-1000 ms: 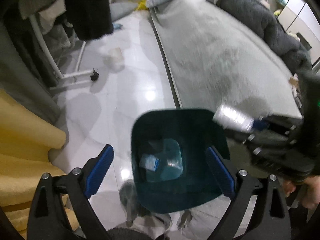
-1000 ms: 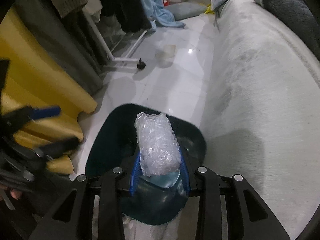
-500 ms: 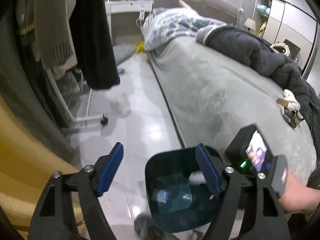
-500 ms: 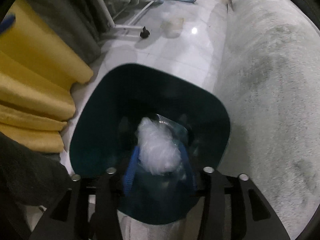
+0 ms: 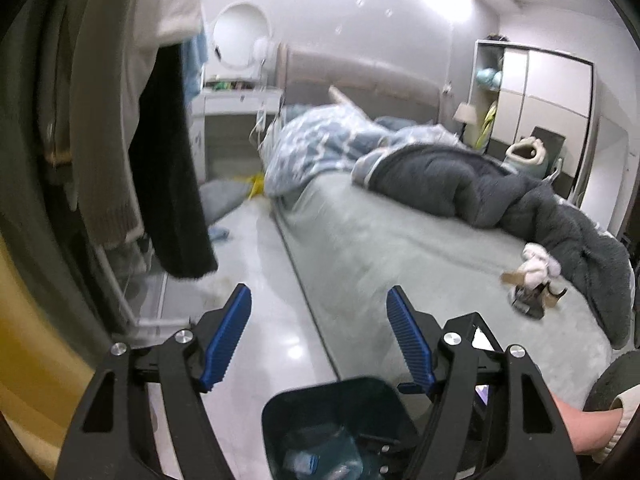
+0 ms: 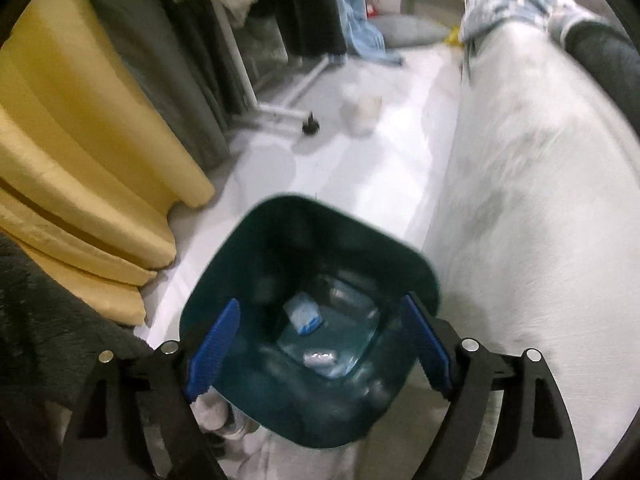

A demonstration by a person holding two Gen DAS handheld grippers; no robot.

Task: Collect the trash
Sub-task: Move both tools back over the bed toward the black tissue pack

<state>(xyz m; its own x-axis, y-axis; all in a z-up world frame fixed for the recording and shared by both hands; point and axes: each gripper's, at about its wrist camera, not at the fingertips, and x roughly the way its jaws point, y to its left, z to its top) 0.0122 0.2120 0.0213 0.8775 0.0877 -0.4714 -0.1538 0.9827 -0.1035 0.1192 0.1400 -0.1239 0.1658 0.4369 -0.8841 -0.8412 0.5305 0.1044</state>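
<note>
Teal bin (image 6: 280,240) blurs its trash; right gripper (image 6: 320,344) opening empty, left gripper (image 5: 320,336) closing empty.

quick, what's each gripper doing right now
left gripper: jaws closing, nothing between them
right gripper: jaws opening, empty, over the dark teal plastic bin

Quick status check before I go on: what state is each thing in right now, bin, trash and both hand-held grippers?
Dark teal plastic bin: upright, no lid, trash inside.
Clear crumpled plastic wrapper: lying at the bin's bottom.
Small blue-and-white packet: lying in the bin.
Right hand-held gripper: empty, jaws opening above the bin.
Left hand-held gripper: empty, jaws closing.
Scraps on grey bed: uncollected.
</note>
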